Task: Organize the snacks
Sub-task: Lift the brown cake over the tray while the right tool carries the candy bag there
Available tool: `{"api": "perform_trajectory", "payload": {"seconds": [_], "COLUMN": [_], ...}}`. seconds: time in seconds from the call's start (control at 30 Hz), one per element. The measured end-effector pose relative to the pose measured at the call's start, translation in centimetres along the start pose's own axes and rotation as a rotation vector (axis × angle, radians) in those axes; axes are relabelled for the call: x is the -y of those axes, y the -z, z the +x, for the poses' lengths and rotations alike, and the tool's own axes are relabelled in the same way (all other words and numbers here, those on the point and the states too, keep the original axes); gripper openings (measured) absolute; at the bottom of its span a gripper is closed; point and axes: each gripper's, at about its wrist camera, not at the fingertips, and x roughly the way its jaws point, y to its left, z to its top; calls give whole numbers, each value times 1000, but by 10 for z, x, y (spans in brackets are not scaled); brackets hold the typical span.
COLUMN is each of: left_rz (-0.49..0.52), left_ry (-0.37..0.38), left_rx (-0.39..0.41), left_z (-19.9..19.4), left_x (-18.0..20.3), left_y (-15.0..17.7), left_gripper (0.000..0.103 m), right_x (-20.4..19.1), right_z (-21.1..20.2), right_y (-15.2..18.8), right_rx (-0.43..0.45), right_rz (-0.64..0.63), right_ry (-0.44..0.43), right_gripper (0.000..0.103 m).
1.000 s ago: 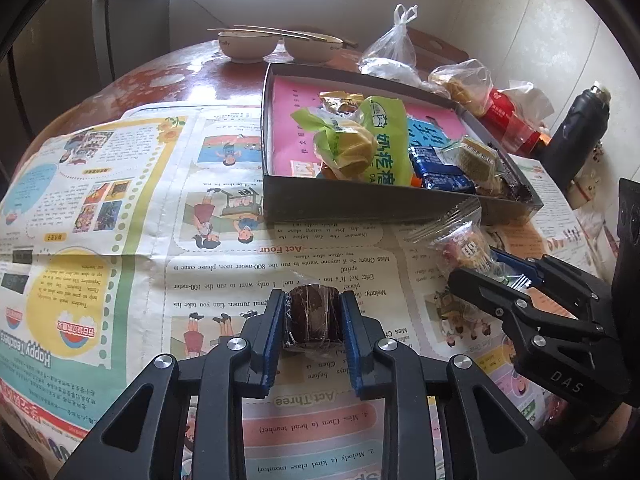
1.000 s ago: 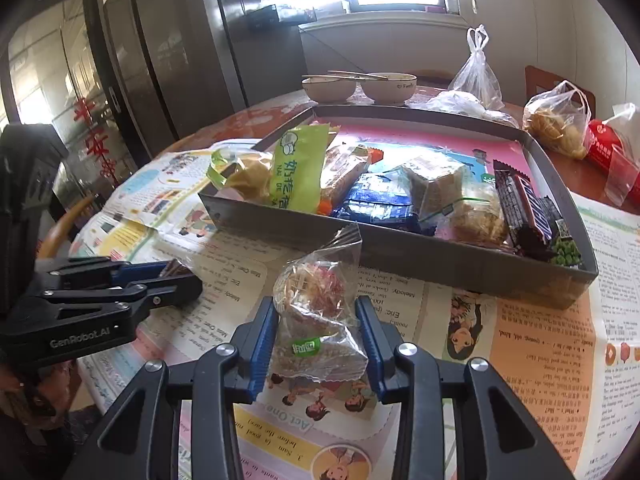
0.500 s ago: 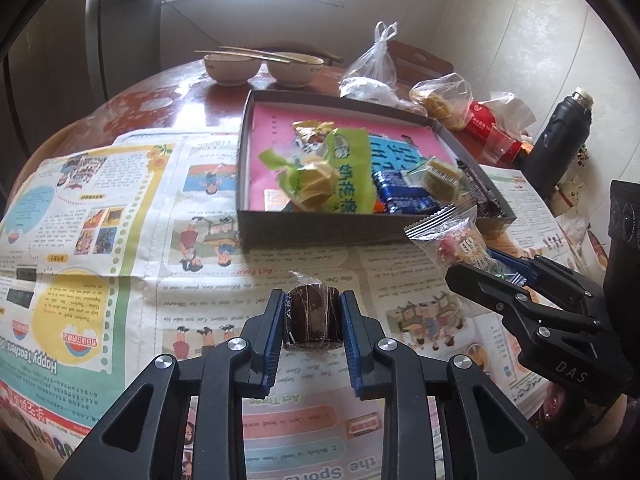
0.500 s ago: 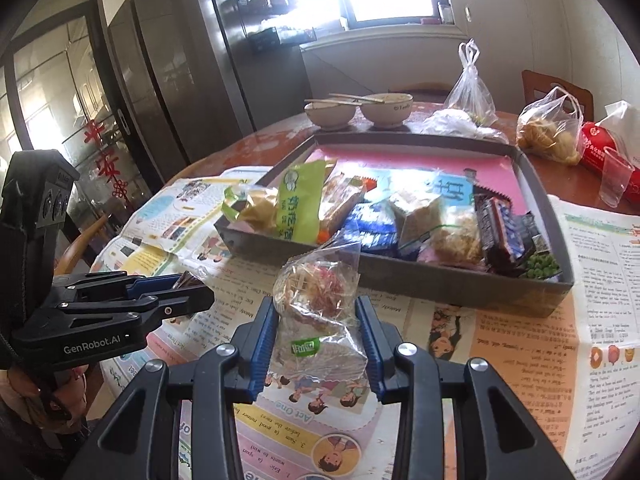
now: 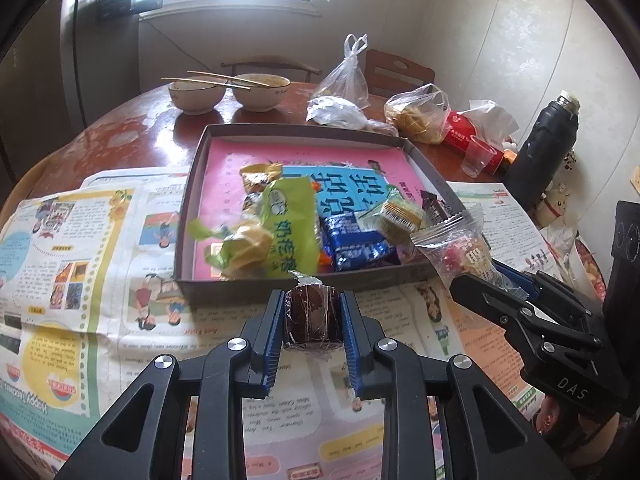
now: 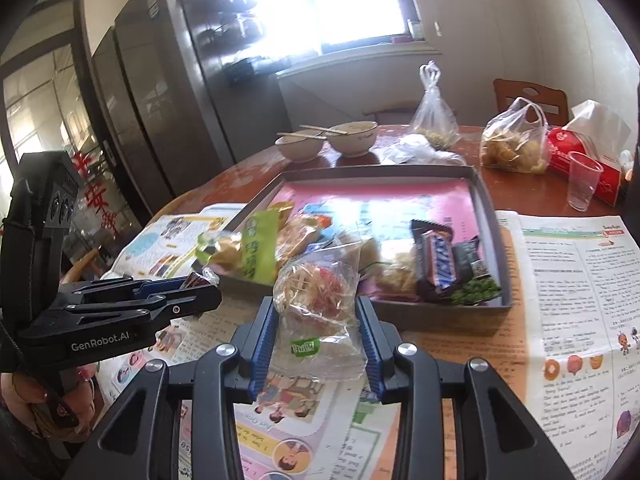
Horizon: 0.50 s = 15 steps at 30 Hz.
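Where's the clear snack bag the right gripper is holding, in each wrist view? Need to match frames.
Left wrist view: clear snack bag at right of centre, sticking out of the right gripper, just beyond the tray's near right corner.
Right wrist view: clear snack bag at bottom centre, clamped between the blue pads.
Shared landmark: grey tray of snacks behind it.

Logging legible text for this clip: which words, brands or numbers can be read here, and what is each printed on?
"GenRobot.AI": side of the left gripper.
"DAS": body of the right gripper.
"Happy Teachers": upside down on the newspaper.
Snickers-style logo: chocolate bar in the tray; not fully legible.
Chinese characters: green snack packet, tray liner; left unread.
Newspaper body text: too small.
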Motion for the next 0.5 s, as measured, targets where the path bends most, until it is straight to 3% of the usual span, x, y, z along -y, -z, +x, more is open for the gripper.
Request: {"api": "perform_trajectory", "payload": {"seconds": [0.5], "left_rz": [16], "left_ry": [20], "left_rx": [3], "left_z": [28], "left_x": [18], "left_y": [-28], "left_gripper": [28], "right_x": [40], "right_z": [-4], "right_y": [-11], "right_rx": [45], "right_rz": [73], "right_ry": [80], "right_gripper": [40]}}
